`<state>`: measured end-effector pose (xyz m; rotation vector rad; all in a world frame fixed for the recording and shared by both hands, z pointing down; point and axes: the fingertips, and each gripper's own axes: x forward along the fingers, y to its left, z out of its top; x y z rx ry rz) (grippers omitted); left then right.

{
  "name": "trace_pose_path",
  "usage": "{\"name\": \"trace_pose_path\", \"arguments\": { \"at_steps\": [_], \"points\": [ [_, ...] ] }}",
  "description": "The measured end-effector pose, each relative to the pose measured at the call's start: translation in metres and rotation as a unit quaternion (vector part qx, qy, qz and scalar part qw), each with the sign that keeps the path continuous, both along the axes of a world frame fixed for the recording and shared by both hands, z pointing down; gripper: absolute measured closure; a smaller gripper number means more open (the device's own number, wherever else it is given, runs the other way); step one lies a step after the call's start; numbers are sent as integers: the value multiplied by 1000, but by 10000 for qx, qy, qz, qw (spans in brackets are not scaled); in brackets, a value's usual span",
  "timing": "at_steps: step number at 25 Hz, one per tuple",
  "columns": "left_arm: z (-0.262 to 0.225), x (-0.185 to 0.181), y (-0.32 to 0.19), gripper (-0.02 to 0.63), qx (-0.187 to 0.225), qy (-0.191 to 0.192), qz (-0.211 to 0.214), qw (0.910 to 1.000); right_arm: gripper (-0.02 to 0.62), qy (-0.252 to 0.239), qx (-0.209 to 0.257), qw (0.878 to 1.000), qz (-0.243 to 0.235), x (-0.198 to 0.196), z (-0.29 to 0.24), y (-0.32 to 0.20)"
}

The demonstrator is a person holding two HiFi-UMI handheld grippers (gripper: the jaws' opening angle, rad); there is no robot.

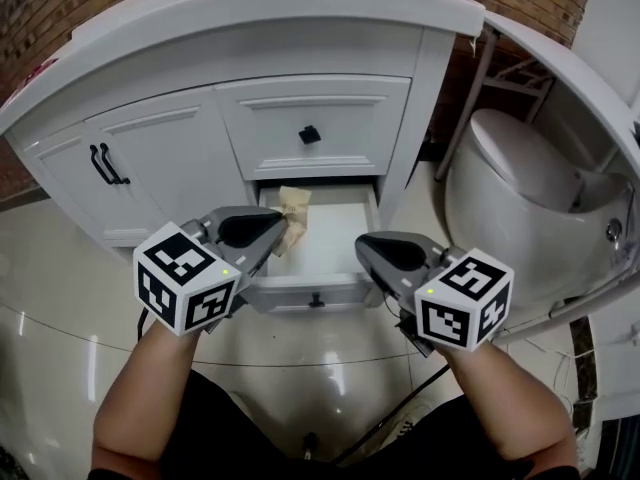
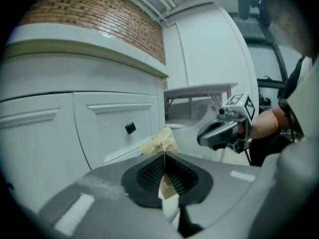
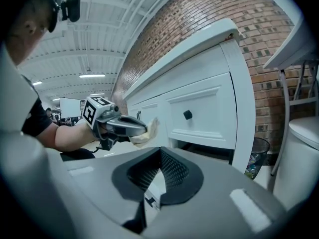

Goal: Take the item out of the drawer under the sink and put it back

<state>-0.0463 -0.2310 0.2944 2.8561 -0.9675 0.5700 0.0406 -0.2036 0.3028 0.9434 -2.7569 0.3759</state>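
My left claw (image 1: pixel 283 230) is pinched shut on the tan packet (image 1: pixel 296 211), which sticks out past its tips, over the open drawer (image 1: pixel 338 236) just below and ahead. My right claw (image 1: pixel 370 248), jaws together and empty, hovers alongside.
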Motion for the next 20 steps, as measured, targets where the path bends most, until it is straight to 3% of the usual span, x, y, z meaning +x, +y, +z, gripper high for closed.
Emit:
{"name": "trace_pose_path", "arguments": {
  "at_steps": [3,7,15,20],
  "points": [
    [-13,-14,26,597,-30,435,-135,9990,588,-34,25,10000,-8,-2,-3,4],
    [-11,-30,48,596,-70,630,-314,9975,588,-12,28,10000,-48,-5,-3,9],
    [8,-50,51,597,-91,631,-477,9968,588,64,-25,10000,-68,-12,2,11],
    [8,-47,53,597,-27,554,-343,9979,588,96,-13,9999,-59,-15,4,10]
  ]
}}
